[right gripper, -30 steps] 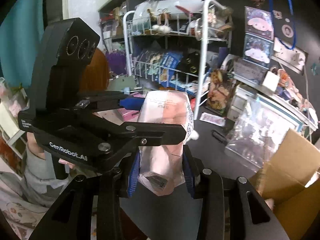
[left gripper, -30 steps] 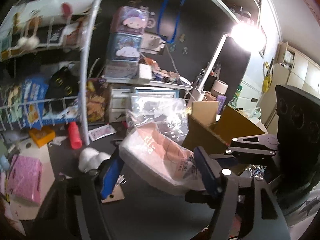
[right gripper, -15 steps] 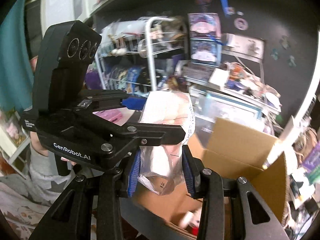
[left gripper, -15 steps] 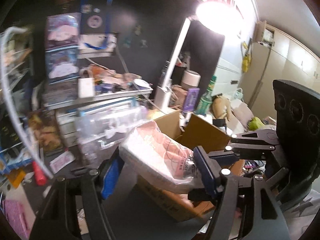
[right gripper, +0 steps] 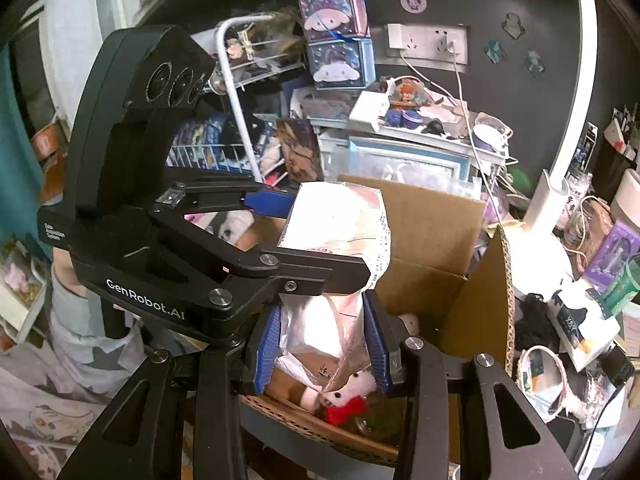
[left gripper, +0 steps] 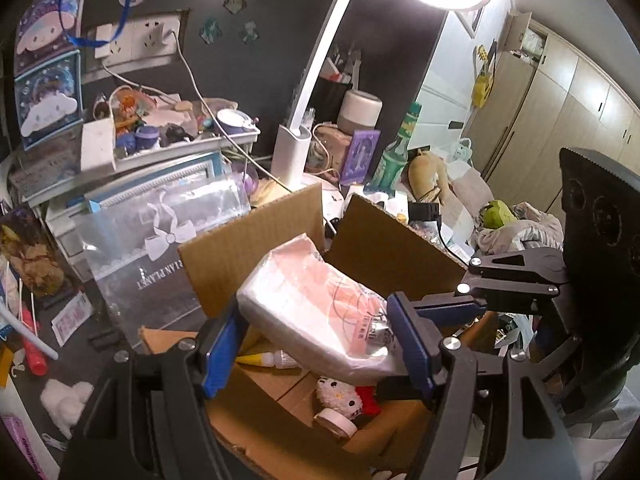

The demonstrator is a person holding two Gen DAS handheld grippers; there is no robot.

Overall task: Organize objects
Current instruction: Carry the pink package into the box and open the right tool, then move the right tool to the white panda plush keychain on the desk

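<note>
Pink-and-white plastic package [left gripper: 316, 304] sits clamped between my left gripper [left gripper: 318, 336], blue pads pressing its two long sides, jaws roughly half spread. Left wrist view: the package hangs over the open cardboard box [left gripper: 256, 236], not yet resting on anything I can see. Below it in the box lie a white plush toy with red bow [left gripper: 340, 394], a tape roll [left gripper: 336, 420] and a small yellow-capped bottle [left gripper: 268, 359]. Box flaps stand up behind and to the right. A clear bag with a white bow print [left gripper: 160, 236] leans against the box's outer left side; a desk lamp [left gripper: 296, 148] stands behind.

Right wrist view: my right gripper [right gripper: 324, 344] is pinched narrow on the near end of the same package [right gripper: 340, 236], crinkled film bunched between its pads. The left gripper's body [right gripper: 152, 184] crosses the frame above it, gripping farther up. The plush toy [right gripper: 352, 390] shows just beneath my fingertips; a person's grey sleeve [right gripper: 68, 308] at lower left.

Judgement: this is the lowering-in step. To do it well I'd keep both hands level with each other so the film doesn't twist, aim for the bare floor beside the plush, clear the upright flaps, and only spread the jaws once the package bears on the box bottom
</note>
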